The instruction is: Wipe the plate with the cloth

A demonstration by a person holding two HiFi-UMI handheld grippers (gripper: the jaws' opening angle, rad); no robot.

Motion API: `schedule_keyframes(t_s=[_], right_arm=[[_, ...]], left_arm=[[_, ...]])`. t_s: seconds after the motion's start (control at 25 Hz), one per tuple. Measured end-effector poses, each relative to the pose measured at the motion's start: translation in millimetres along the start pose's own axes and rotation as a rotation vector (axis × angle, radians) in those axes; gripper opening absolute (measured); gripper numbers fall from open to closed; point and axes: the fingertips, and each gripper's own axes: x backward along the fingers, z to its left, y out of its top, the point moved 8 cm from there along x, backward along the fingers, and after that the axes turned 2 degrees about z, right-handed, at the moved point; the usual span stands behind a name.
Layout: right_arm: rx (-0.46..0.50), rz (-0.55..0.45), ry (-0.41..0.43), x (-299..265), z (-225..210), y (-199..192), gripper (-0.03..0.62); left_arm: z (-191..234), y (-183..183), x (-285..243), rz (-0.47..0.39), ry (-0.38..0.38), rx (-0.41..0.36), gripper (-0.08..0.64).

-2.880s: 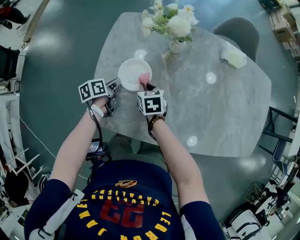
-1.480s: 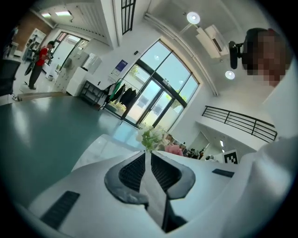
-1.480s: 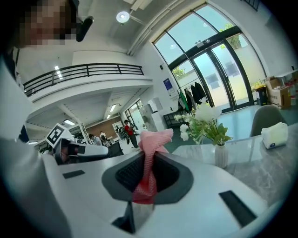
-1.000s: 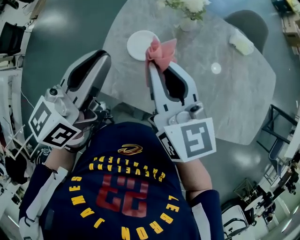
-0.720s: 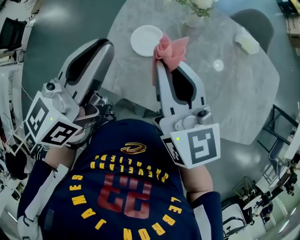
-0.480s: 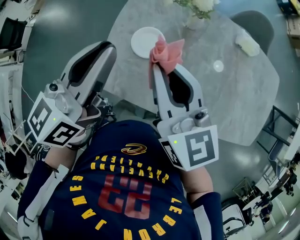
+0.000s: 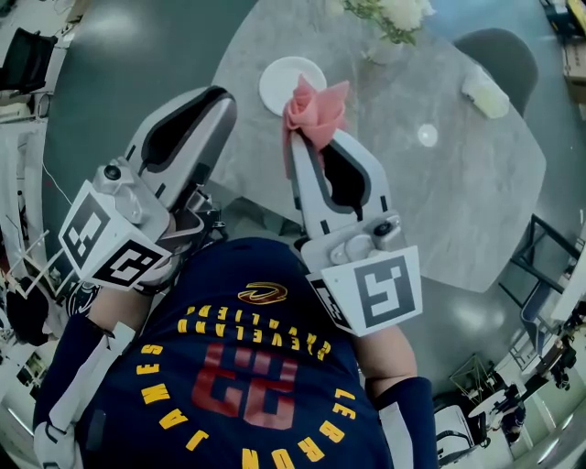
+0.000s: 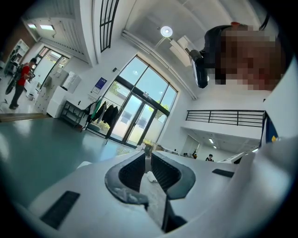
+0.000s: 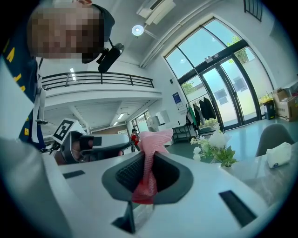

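Note:
A small white plate (image 7: 289, 83) lies on the grey marble table (image 7: 439, 192), far below both grippers. My right gripper (image 7: 311, 139) is raised close to the head camera and shut on a pink cloth (image 7: 316, 108), which sticks up out of its tips and overlaps the plate's right edge in the head view. In the right gripper view the pink cloth (image 9: 150, 155) is pinched between the dark pads of that gripper (image 9: 148, 162). My left gripper (image 7: 220, 97) is raised beside it at the left, shut and holding nothing (image 8: 148, 158).
A vase of white flowers (image 7: 389, 20) stands at the table's far edge beyond the plate, and the flowers (image 9: 215, 145) also show in the right gripper view. A white tissue pack (image 7: 483, 92) lies far right. A grey chair (image 7: 499, 55) stands behind the table.
Both grippers have come up from the table to near the head, the right one carrying the pink cloth off the plate. Over the last second they only drift slightly.

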Motion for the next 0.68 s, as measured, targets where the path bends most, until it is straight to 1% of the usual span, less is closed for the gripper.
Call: schedule_keyframes(t_s=[0.36,0.68], right_arm=[[0.008,0.004,0.017,4.2,0.3,2.2,0.04],[0.006,0.01,0.029,6.4,0.0,-4.0,0.04]], left_arm=[[-5.3,-1.7,2.0,-0.006,0.016,-0.001,0.041],[-7.7,-6.4,4.5,-0.013,0.028,-0.005,0.041]])
